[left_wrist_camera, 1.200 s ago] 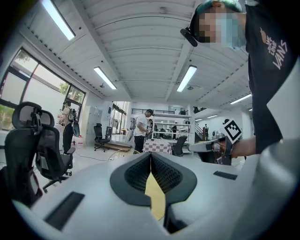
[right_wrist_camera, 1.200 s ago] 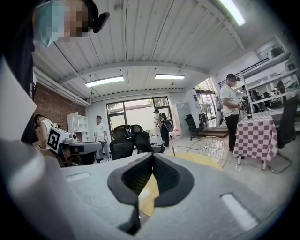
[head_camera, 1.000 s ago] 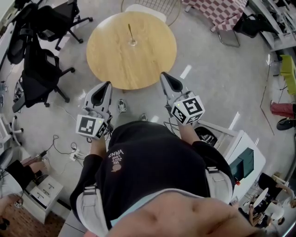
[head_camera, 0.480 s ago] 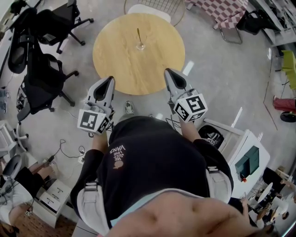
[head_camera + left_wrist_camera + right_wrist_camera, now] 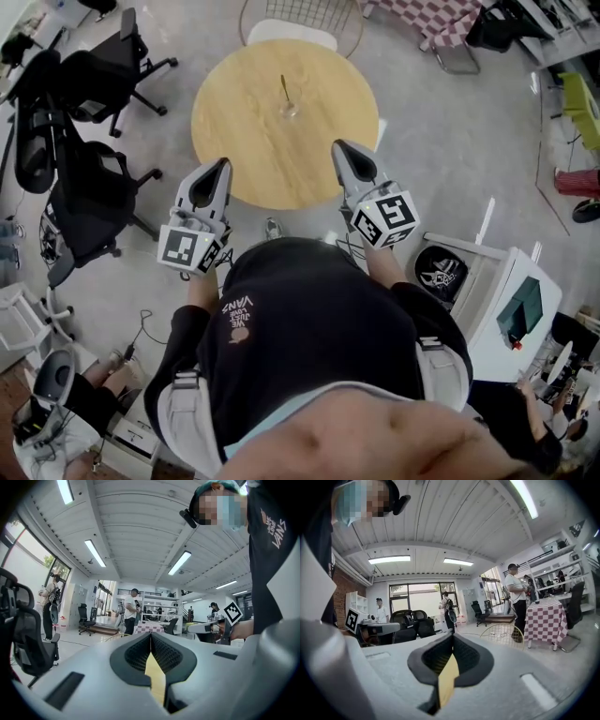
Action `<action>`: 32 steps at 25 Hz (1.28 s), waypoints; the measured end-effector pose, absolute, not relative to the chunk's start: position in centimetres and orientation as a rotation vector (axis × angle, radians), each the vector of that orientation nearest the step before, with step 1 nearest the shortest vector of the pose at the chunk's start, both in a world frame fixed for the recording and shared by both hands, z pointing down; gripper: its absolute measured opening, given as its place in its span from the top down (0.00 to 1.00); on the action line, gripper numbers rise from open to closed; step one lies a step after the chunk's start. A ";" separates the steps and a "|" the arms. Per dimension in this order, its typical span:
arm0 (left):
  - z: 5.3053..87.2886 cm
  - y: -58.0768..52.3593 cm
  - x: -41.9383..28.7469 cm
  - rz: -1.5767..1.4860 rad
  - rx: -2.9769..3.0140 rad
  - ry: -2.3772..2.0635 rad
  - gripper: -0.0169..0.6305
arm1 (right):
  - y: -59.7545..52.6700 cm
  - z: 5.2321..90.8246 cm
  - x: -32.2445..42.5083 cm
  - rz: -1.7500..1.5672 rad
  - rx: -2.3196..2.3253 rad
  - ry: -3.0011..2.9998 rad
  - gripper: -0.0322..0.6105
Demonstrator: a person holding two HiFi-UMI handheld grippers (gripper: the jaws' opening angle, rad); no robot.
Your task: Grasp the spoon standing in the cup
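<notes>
Since a second ago the round table has come lower and a little to the right in the head view, so the cup is now nearer to my grippers. Black office chairs stand on the floor at the table's 9 o'clock. My left gripper shows over the table at about 8 o'clock and my right gripper at about 4 o'clock. Both have their jaws closed together with nothing between them. The cup stands just toward 12 o'clock from the table's centre, well apart from both grippers. The spoon stands in it, with the handle toward 12 o'clock.
</notes>
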State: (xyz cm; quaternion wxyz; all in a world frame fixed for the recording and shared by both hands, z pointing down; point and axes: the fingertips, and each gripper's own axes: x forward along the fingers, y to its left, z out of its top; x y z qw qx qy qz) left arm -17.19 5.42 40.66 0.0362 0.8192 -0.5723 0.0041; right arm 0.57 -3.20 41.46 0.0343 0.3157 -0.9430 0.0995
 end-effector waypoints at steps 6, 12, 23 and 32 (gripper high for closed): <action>41.1 4.2 -19.4 0.016 2.556 -1.684 0.96 | -3.4 41.6 -0.5 0.308 1.076 -2.866 0.95; 41.4 3.6 -19.6 0.002 2.596 -1.613 0.96 | -2.8 41.9 -0.4 0.312 1.155 -2.836 0.95; 41.0 1.9 -19.4 -0.013 2.604 -1.607 0.96 | -4.5 41.1 -0.3 0.297 1.156 -2.835 0.95; 40.5 -0.9 -17.7 -0.009 2.609 -1.622 0.96 | -7.1 40.9 0.9 0.299 1.128 -2.847 0.95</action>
